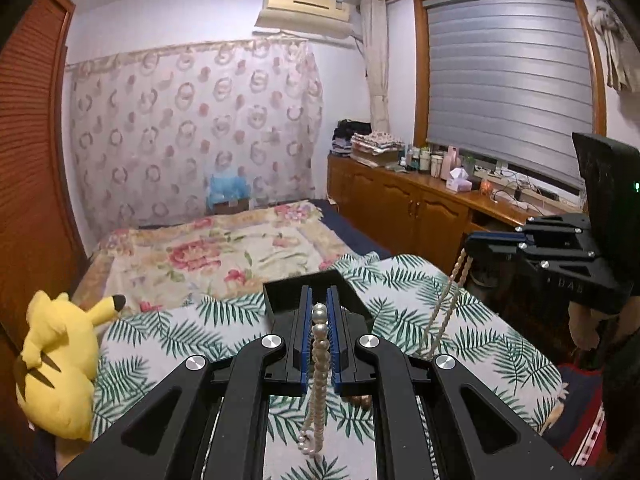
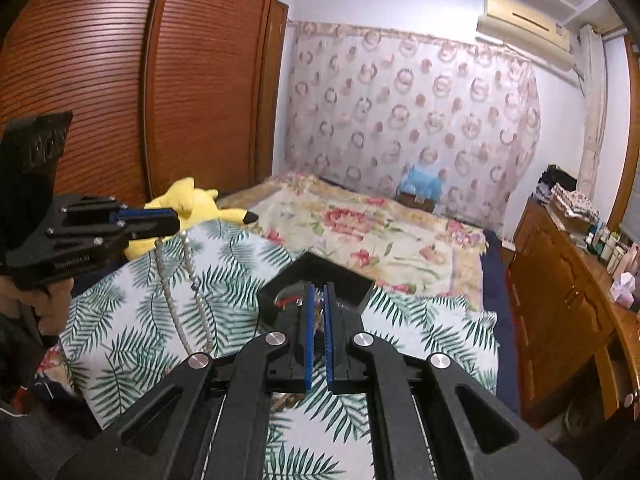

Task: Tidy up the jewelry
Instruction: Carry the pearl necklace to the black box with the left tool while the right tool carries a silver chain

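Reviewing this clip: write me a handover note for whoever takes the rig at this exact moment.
Left gripper: shut on the pearl necklace, with loops hanging below the fingers.
Right gripper: also shut on the necklace, a strand hanging from its tip.
Black box: open on the leaf-print cushion, just ahead of both grippers. Something red and clear lies inside.
Done: necklace lifted off the cushion.
Left: lower it into the box, then release both grippers.
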The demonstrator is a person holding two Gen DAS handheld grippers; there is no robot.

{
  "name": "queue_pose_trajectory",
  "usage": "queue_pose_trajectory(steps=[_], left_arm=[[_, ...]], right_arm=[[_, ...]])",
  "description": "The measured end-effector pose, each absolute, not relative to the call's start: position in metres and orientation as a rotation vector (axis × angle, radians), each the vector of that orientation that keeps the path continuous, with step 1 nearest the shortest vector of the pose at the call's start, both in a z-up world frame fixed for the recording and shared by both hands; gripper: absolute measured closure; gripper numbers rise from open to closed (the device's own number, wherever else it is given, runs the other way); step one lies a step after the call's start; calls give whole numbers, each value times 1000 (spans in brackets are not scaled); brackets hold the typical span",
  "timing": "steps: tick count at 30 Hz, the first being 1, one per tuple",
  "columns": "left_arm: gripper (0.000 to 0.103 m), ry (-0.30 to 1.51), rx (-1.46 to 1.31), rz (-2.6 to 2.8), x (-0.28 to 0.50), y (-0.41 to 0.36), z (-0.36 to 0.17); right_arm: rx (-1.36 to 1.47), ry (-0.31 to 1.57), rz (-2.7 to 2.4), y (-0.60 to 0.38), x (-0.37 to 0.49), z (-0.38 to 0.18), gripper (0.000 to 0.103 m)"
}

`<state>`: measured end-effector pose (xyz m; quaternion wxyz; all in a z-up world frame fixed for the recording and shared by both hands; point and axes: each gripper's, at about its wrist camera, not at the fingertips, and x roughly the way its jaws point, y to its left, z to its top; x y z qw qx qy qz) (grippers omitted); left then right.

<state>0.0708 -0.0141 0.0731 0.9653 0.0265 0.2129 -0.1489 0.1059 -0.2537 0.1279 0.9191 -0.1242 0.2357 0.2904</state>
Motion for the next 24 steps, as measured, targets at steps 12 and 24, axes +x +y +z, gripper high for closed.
queue_pose_trajectory(steps=[12, 24], left_arm=[[96, 401, 79, -308, 92, -21, 99], [96, 378, 142, -264, 140, -30, 144]], right_arm=[[-250, 438, 566, -250, 137, 162, 98], [-177, 428, 548, -240, 202, 190, 98]])
